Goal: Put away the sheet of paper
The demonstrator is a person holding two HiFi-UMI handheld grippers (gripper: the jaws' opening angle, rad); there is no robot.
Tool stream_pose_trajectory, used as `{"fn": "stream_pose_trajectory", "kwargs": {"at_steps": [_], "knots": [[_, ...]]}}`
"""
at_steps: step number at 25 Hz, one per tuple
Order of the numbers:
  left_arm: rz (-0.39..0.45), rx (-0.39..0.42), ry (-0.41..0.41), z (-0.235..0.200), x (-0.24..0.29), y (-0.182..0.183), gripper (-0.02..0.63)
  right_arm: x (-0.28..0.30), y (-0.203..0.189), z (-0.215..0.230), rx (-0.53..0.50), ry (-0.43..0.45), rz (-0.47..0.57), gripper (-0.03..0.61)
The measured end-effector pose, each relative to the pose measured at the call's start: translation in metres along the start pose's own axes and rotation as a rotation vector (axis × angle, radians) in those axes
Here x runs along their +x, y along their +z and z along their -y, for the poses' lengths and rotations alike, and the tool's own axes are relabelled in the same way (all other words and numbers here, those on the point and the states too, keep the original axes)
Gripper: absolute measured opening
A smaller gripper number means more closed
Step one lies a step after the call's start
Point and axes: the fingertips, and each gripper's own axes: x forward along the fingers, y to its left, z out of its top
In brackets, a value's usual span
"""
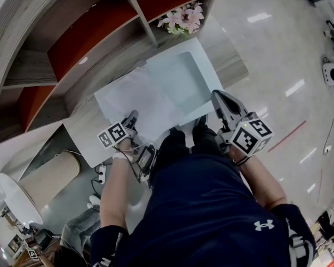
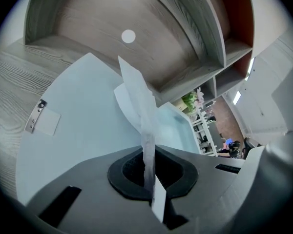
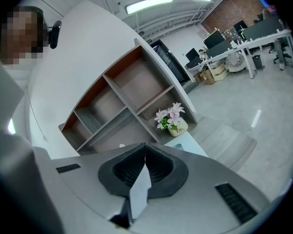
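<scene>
A white sheet of paper lies over the left half of a pale blue open folder on the wooden counter. My left gripper is at the sheet's near edge and shut on it. In the left gripper view the paper stands up edge-on from between the pads, with the gripper closed around it and the blue folder behind. My right gripper hovers at the folder's right near corner. In the right gripper view its jaws meet with nothing between them.
A curved shelf unit with red back panels rises behind the counter. A pot of pink flowers stands at the folder's far edge, also in the right gripper view. Polished floor lies to the right.
</scene>
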Motion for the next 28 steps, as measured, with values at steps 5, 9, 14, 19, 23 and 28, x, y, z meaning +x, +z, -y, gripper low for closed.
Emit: {"fn": "stream_pose_trajectory", "kwargs": {"at_steps": [5, 9, 14, 19, 23, 28], "knots": [[-0.028, 0.016, -0.002, 0.003, 0.012, 0.001, 0.015, -0.008, -0.001, 0.008, 0.02, -0.021, 0.008, 0.014], [-0.051, 0.033, -0.007, 0.008, 0.02, 0.001, 0.015, -0.018, -0.002, 0.014, 0.038, -0.045, 0.021, 0.014], [-0.091, 0.07, -0.022, 0.016, 0.033, 0.001, 0.015, -0.03, -0.001, 0.023, 0.058, -0.076, 0.047, 0.014], [-0.122, 0.084, -0.031, 0.025, 0.045, 0.001, 0.015, -0.043, -0.003, 0.029, 0.076, -0.103, 0.059, 0.014], [-0.142, 0.093, -0.04, 0.03, 0.054, -0.003, 0.015, -0.052, -0.005, 0.032, 0.087, -0.123, 0.073, 0.014], [-0.156, 0.092, -0.053, 0.037, 0.066, -0.003, 0.015, -0.062, -0.004, 0.038, 0.094, -0.147, 0.093, 0.014]]}}
